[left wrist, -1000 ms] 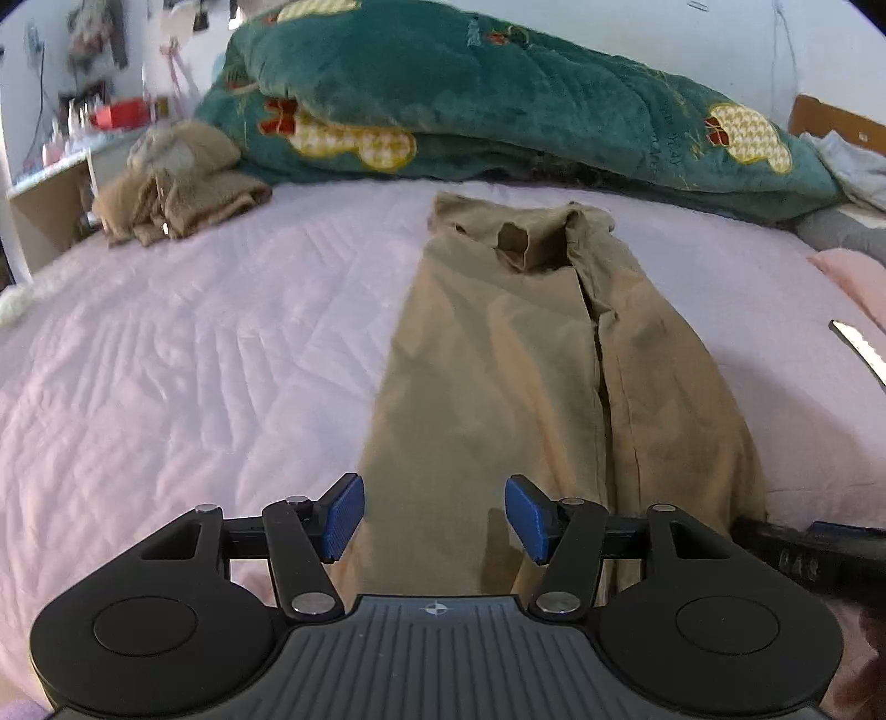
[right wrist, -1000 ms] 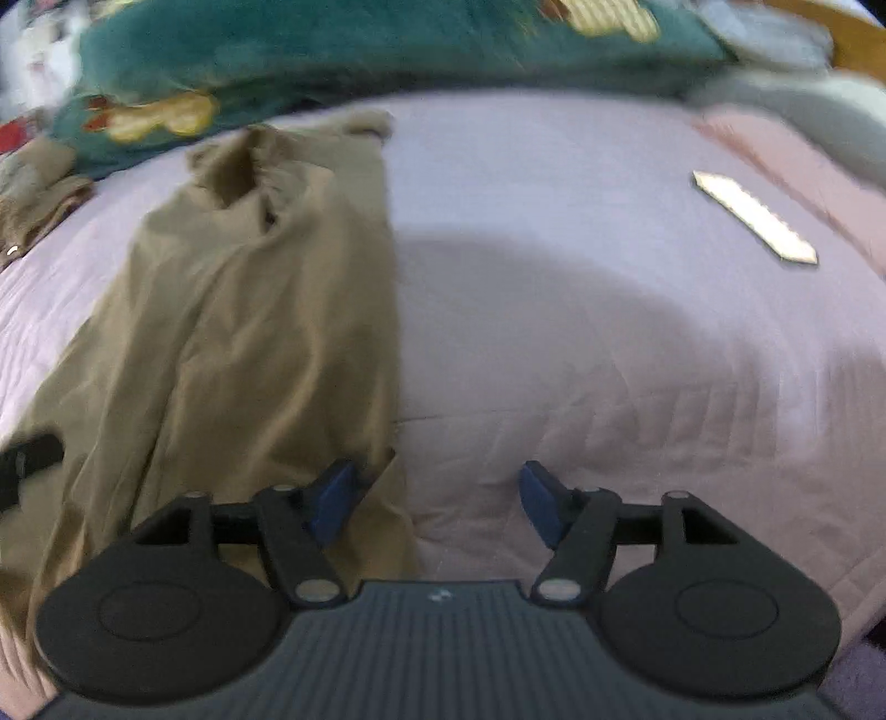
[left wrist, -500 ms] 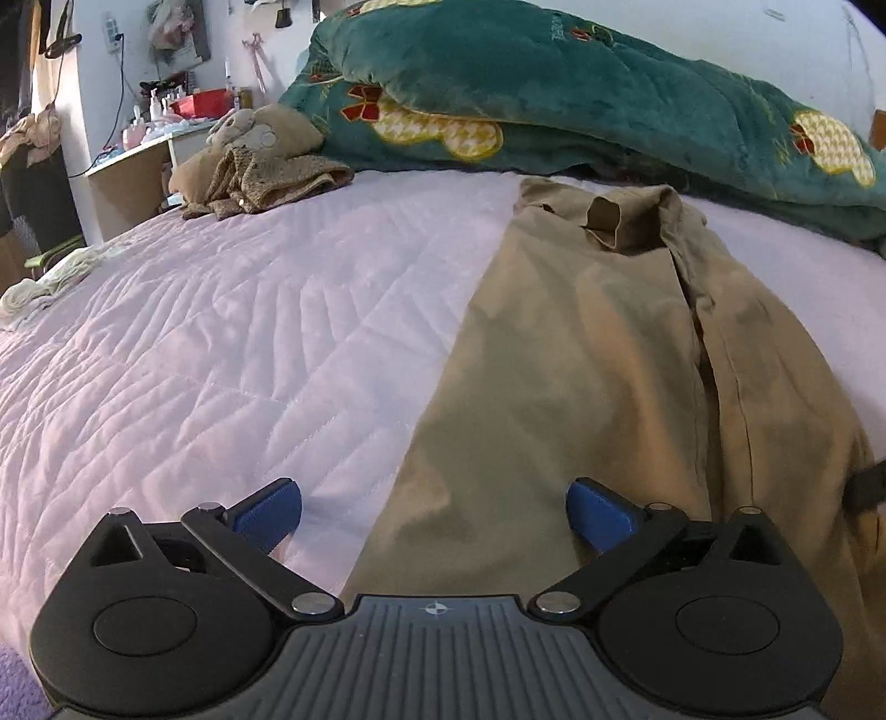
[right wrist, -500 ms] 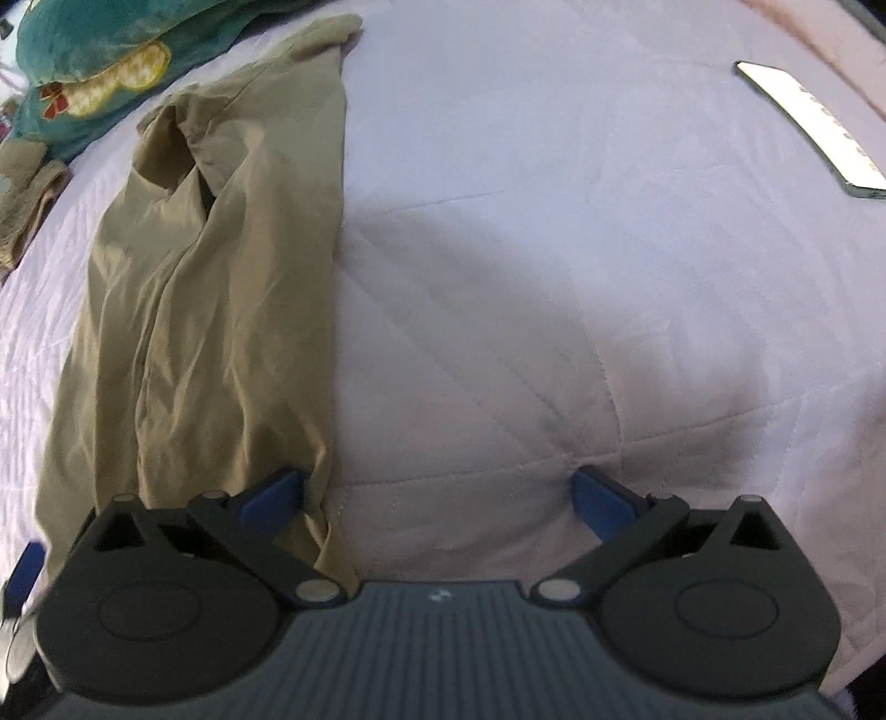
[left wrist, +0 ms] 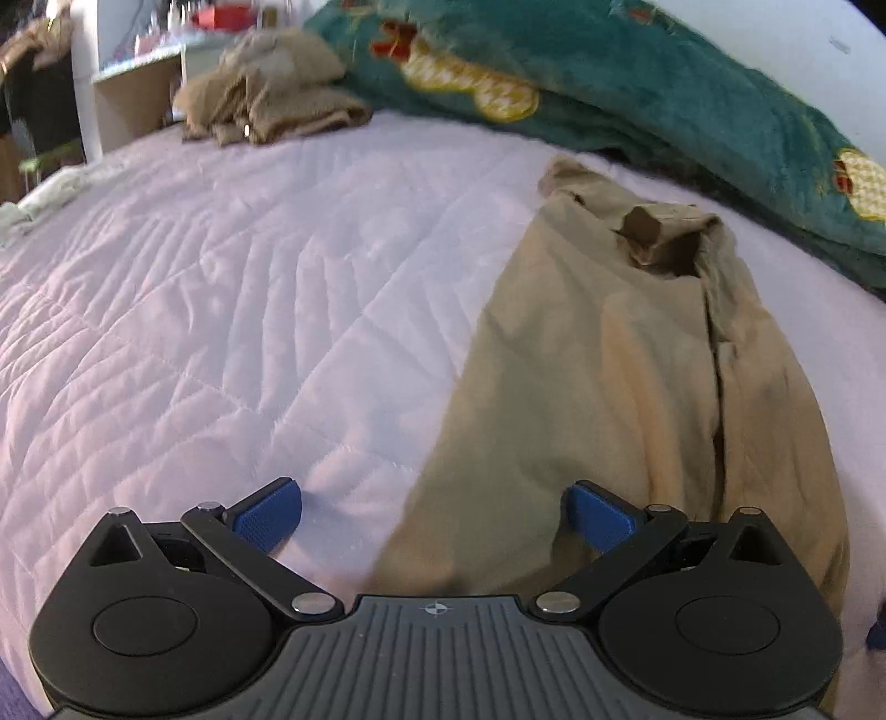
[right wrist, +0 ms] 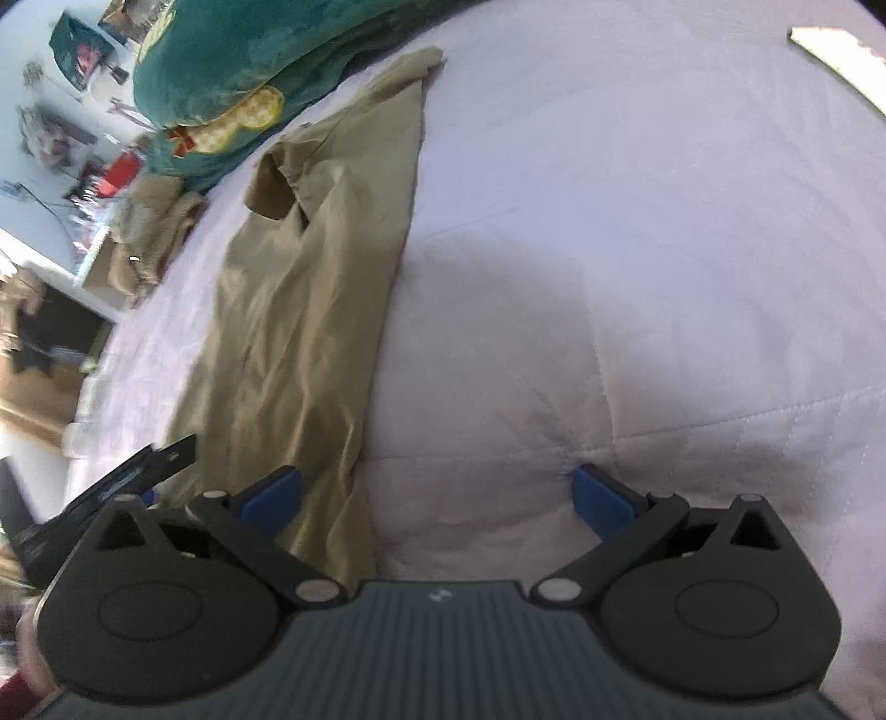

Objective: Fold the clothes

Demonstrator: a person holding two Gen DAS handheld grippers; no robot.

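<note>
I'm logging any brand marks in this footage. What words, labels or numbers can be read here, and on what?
No readable text in either view.
Green quilt: pictures only, no letters legible.
Wall posters: too blurred to read.
Left gripper and right gripper bodies: small emblem only, no words.

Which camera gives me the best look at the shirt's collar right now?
Left wrist: the collar faces it, opening and folded flap clear, though slightly blurred. The right wrist view shows the collar from the side, smaller, with a dark opening.
</note>
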